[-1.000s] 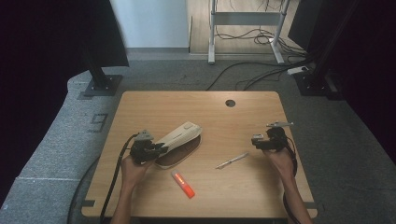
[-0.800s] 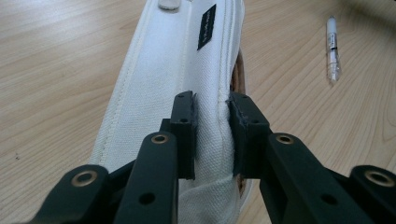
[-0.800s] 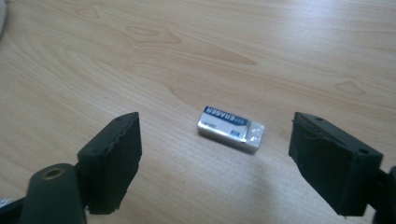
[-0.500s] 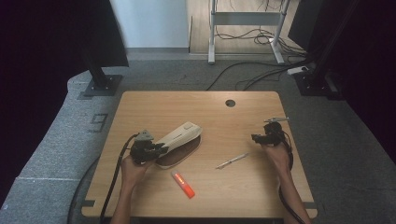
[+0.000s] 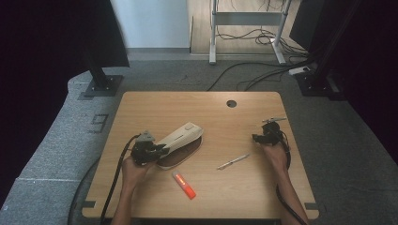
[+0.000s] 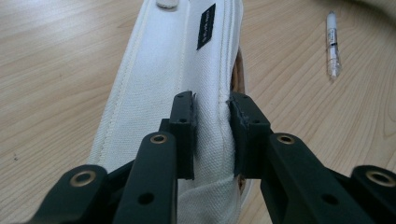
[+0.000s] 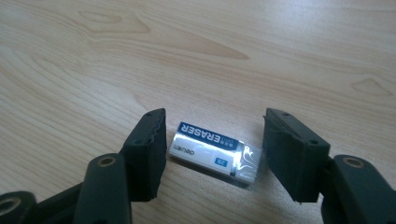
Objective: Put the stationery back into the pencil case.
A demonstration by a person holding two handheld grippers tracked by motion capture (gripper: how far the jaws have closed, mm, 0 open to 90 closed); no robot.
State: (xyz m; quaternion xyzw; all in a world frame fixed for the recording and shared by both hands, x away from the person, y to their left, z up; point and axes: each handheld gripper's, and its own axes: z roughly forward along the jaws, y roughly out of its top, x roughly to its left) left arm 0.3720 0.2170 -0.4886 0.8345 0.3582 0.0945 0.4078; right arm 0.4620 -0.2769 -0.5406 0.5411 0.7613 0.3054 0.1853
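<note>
White canvas pencil case (image 6: 187, 70) stays pinned by the left gripper (image 6: 211, 122) clamping its edge, while the right gripper (image 7: 212, 154), jaws just closing but not touching, straddles the eraser (image 7: 212, 151) for pickup

White pencil case (image 6: 187, 70), orange marker (image 5: 184, 184)

1. The left gripper (image 6: 211, 116) clamps a fold of a white canvas pencil case (image 6: 173, 60), its two black jaws pressed against the fabric from either side.
2. A small black label (image 6: 205, 26) sits near the case's far end.
3. A clear pen (image 6: 332, 44) lies apart on the wooden table (image 6: 56, 70), at upper right.
</note>
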